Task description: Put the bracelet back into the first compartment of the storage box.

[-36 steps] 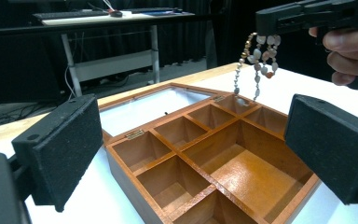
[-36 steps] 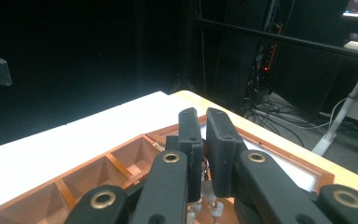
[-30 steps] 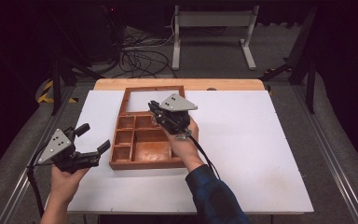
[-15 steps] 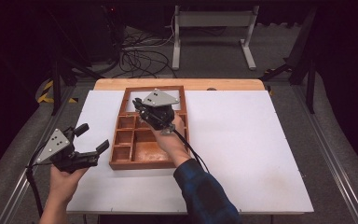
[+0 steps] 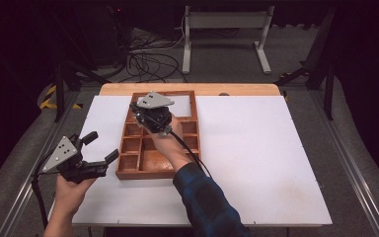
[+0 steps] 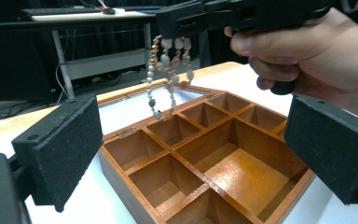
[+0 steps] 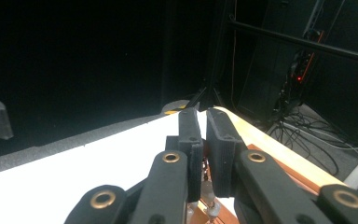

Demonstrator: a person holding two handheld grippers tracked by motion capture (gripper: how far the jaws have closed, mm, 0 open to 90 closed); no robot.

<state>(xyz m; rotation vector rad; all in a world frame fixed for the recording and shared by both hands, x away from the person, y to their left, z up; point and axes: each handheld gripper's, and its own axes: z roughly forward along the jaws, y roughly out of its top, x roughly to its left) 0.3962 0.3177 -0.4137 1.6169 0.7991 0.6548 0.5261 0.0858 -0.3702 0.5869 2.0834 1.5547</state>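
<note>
Presently the step in hand is carrying a bead necklace to the wooden compartment box. The right gripper has its jaws closed on the strand, which hangs below them over the box's far compartments, its lowest beads just above the dividers. The left gripper rests on the worktop beside the box, jaws wide apart and holding nothing. Judged next: lower the strand into one compartment, then release. Which compartment lies directly beneath cannot be told; the right gripper view shows the beads cut off behind its own jaws.
</note>
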